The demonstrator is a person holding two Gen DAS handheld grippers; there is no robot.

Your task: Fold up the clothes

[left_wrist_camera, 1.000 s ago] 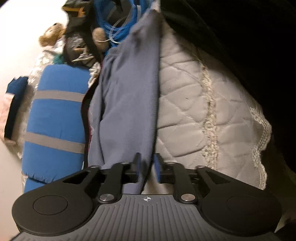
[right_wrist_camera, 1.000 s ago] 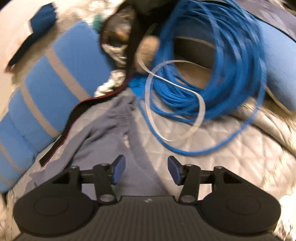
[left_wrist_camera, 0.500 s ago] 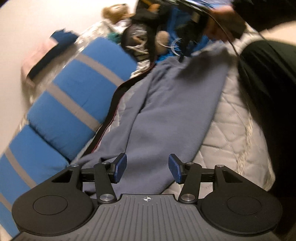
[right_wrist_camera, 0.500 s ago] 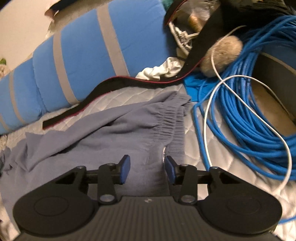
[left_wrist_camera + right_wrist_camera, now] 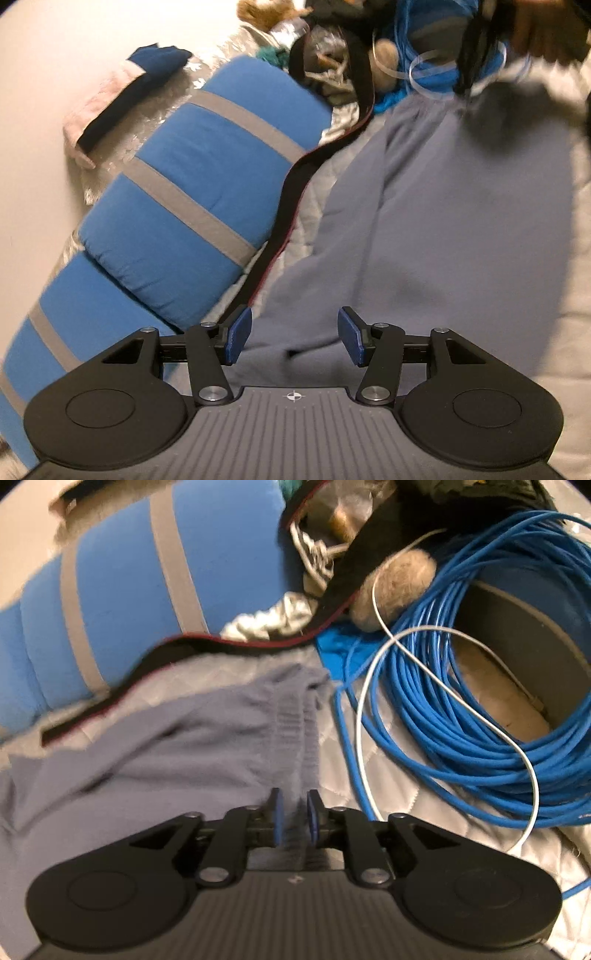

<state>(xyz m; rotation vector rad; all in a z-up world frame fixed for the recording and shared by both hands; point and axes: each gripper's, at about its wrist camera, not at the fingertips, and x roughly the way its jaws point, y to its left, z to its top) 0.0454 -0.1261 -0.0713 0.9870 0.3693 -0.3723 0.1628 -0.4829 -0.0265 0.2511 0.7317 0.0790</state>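
Since half a second ago the right gripper (image 5: 293, 821) has narrowed from spread to pinching the gathered elastic waistband of the grey-blue sweatpants (image 5: 443, 229). The left gripper (image 5: 293, 341) remains spread wide over the near end, gripping nothing. The sweatpants lie on the quilted white bedcover (image 5: 399, 794), long axis running near to far, waistband far. Soft fleece-like fabric. Left lies a blue grey-striped bolster (image 5: 192, 192); far right, a coiled blue cable (image 5: 461, 716).

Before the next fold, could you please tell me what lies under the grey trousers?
The grey trousers lie on a quilted bedspread, visible around their edges; anything beneath the fabric is hidden.
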